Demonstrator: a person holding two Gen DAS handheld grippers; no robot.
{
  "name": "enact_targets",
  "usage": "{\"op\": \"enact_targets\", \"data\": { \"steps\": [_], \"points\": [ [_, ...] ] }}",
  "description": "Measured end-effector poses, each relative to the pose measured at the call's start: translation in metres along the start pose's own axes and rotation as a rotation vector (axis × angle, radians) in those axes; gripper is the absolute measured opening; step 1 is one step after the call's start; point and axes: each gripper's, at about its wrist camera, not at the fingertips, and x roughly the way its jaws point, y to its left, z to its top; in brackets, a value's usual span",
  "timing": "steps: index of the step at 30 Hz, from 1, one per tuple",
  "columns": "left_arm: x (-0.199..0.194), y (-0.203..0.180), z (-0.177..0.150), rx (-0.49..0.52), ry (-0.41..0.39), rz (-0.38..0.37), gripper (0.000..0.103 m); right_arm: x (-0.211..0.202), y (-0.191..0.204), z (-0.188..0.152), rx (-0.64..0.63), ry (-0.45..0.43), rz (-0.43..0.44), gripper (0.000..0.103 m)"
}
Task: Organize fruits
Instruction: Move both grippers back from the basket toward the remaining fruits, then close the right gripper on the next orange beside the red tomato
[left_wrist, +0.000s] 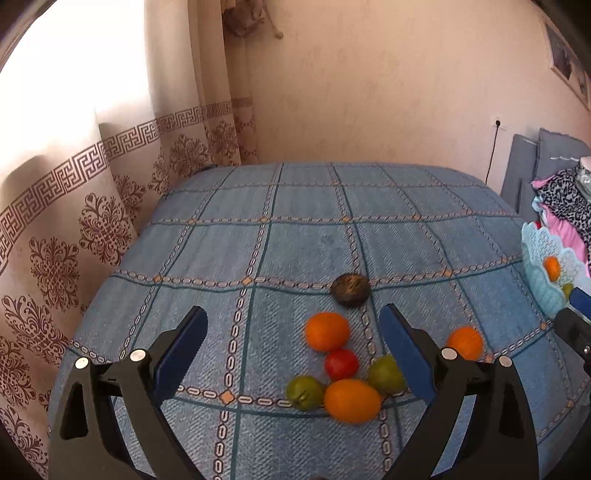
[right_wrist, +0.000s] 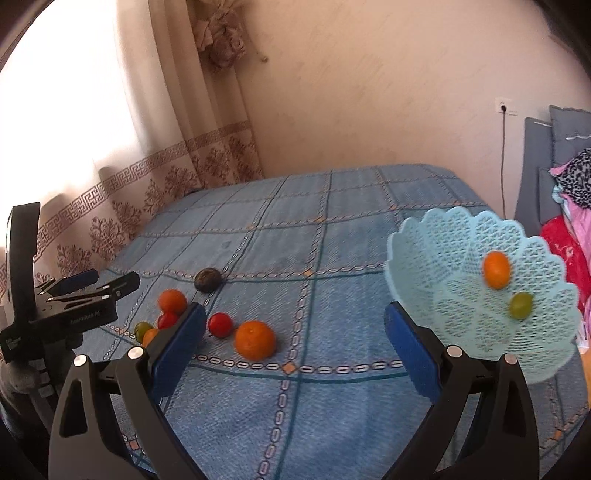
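Left hand-held gripper (left_wrist: 291, 328): released, empty, above fruits (left_wrist: 340, 365) on bed (left_wrist: 295, 229). Right hand-held gripper (right_wrist: 295, 325): released, empty. Basket (right_wrist: 443, 251): holds orange (right_wrist: 496, 269), green fruit (right_wrist: 521, 304).

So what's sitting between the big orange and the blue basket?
Nothing. In the right wrist view, only bare blue checked bedcover lies between the big orange and the lacy blue basket.
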Motion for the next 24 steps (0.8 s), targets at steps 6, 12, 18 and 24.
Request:
{"op": "enact_targets", "data": {
  "steps": [6, 12, 18, 24],
  "points": [
    [0.011, 0.012, -0.014, 0.002, 0.044, 0.015, 0.093, 0.029, 0.021, -0.004, -0.067, 0.069, 0.015, 0.092],
    [0.015, 0.015, -0.022, 0.020, 0.065, 0.006, 0.093, 0.055, 0.033, -0.010, -0.103, 0.143, 0.020, 0.078],
    [0.016, 0.012, -0.032, 0.039, 0.092, -0.013, 0.093, 0.077, 0.037, -0.017, -0.119, 0.208, 0.023, 0.069],
    [0.024, 0.005, -0.040, 0.067, 0.119, -0.028, 0.093, 0.090, 0.034, -0.023, -0.101, 0.254, 0.025, 0.067]
  ]
}}
